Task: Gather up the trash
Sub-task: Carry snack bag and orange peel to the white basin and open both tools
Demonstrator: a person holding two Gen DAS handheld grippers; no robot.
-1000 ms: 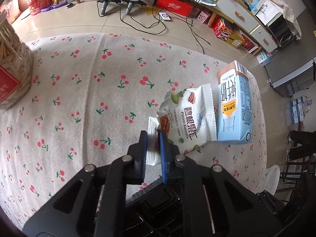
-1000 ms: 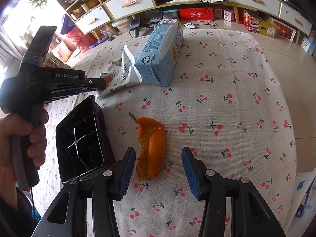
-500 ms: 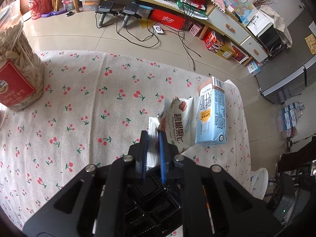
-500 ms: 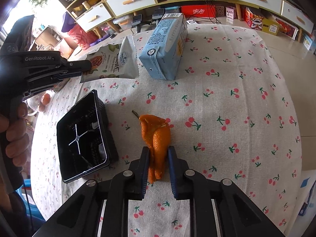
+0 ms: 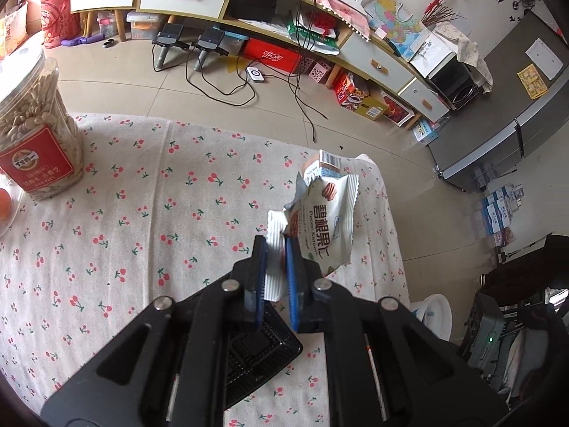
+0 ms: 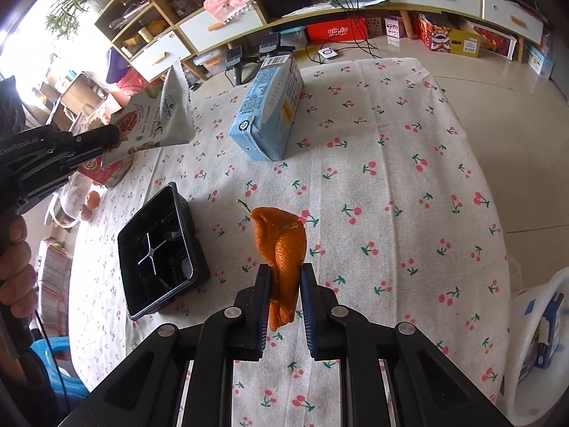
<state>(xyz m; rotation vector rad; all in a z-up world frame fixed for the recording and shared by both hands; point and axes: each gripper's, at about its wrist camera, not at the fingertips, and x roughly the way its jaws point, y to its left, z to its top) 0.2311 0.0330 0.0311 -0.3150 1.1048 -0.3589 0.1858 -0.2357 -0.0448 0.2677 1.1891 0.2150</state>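
The right gripper [image 6: 283, 286] jaws pinch the crumpled orange peel [image 6: 282, 249], seemingly off the desk [image 6: 391, 163], while the left gripper [image 5: 275, 249] jaws pinch the white snack packet [image 5: 325, 224].

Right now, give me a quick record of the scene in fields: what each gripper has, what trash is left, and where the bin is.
left gripper: shut on snack packet, lifted off the table
right gripper: shut on orange peel
trash left on table: blue milk carton, lying on its side
bin: black tray, on the cherry tablecloth left of the peel in the right wrist view
other: seed jar, upright at the table's edge
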